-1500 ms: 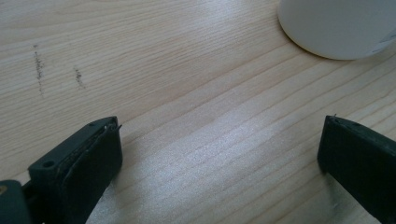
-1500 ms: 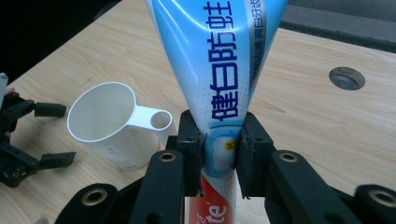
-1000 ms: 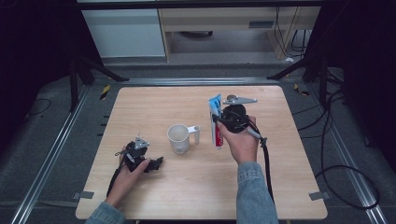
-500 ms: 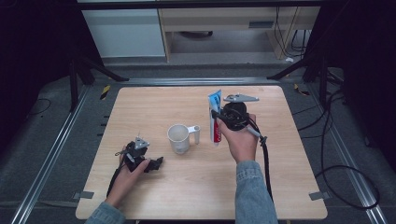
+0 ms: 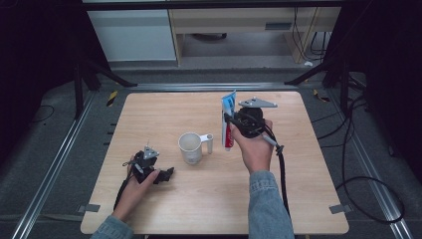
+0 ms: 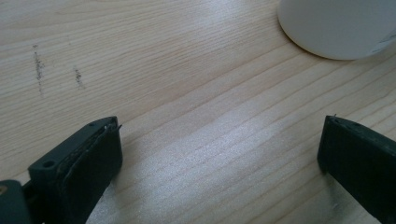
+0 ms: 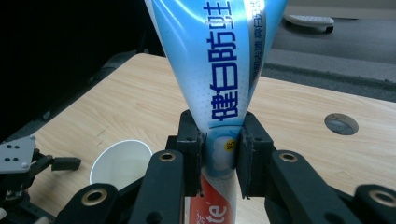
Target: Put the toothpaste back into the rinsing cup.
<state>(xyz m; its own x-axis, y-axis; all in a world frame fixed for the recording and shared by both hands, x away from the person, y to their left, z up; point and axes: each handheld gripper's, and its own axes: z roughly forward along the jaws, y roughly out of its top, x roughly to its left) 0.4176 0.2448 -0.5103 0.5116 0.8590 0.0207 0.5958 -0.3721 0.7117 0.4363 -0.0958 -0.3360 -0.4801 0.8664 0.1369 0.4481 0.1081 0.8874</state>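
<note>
A blue, white and red toothpaste tube (image 5: 228, 124) stands upright above the table, crimped end up, with my right gripper (image 5: 233, 122) shut on its middle. In the right gripper view the tube (image 7: 219, 74) is pinched between both black pads (image 7: 191, 140). A white cup (image 5: 190, 147) with a side handle stands on the wooden table (image 5: 149, 114), left of the tube; its opening (image 7: 120, 161) lies below and left of the jaws. My left gripper (image 5: 166, 174) rests low on the table at the front left, jaws wide apart, the cup's base (image 6: 341, 28) just ahead. The left gripper (image 7: 28, 168) also appears beyond the cup.
The table has a round cable hole (image 7: 341, 123) near its far right corner. Metal rails (image 5: 64, 144) and black cables (image 5: 358, 164) run along the floor on both sides. A cabinet (image 5: 134, 35) stands beyond the far edge.
The right gripper and tube have stayed almost still, shifting only slightly. The left gripper has not moved.
</note>
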